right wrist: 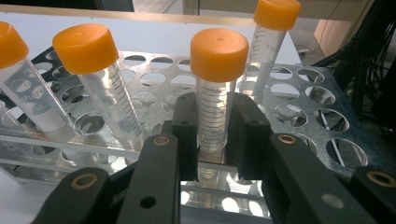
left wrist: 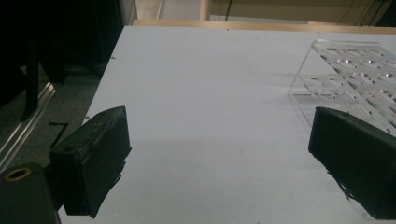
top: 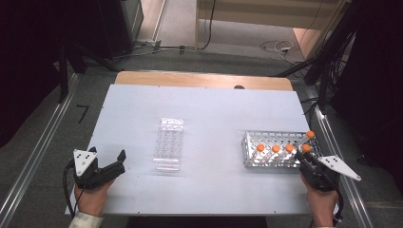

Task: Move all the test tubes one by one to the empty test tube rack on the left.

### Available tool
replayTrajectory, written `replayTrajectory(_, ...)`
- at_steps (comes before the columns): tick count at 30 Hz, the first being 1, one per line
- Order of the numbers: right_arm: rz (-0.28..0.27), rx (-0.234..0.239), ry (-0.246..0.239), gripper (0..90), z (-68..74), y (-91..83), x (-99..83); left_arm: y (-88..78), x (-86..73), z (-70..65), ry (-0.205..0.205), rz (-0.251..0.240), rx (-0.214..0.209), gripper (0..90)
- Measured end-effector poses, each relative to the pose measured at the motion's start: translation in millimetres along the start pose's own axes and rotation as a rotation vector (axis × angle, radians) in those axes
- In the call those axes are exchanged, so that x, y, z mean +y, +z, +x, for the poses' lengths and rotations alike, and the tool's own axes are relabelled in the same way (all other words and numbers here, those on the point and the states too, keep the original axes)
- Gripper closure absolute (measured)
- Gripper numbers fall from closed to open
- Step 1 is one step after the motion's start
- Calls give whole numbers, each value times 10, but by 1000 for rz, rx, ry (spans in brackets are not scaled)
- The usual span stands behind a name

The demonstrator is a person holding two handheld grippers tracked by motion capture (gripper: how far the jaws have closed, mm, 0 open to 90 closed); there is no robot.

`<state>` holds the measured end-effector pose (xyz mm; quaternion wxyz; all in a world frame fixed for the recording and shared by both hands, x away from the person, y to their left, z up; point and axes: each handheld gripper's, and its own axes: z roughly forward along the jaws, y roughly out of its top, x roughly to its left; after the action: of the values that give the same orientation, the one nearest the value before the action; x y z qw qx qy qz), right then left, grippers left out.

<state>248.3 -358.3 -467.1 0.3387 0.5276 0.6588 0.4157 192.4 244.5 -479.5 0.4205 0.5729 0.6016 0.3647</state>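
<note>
A perforated metal rack stands at the right front of the white table and holds several clear tubes with orange caps. My right gripper is at the rack's near right corner. In the right gripper view its jaws press on both sides of one upright orange-capped tube that sits in a hole of the rack, so my right gripper is shut on it. My left gripper rests at the table's left front, open. In the left gripper view its fingers stand wide apart over bare table.
A clear plastic rack with no tubes in it lies in the middle of the table, right of my left gripper, and its corner is close to the right jaw. Metal rails run along both table sides, and cables lie on the floor behind.
</note>
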Motion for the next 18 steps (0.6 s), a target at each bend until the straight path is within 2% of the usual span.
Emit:
replayTrajectory(13, -104, 2, 9, 722, 6, -219, 208, -5, -2, 4, 1, 0, 4, 53)
replayTrajectory(15, -138, 0, 12, 722, 15, -304, 263, -6, -1, 3, 1, -1, 2, 53)
replayTrajectory(18, -156, 6, 16, 723, 21, -380, 296, -11, 0, 4, 2, 0, 1, 53)
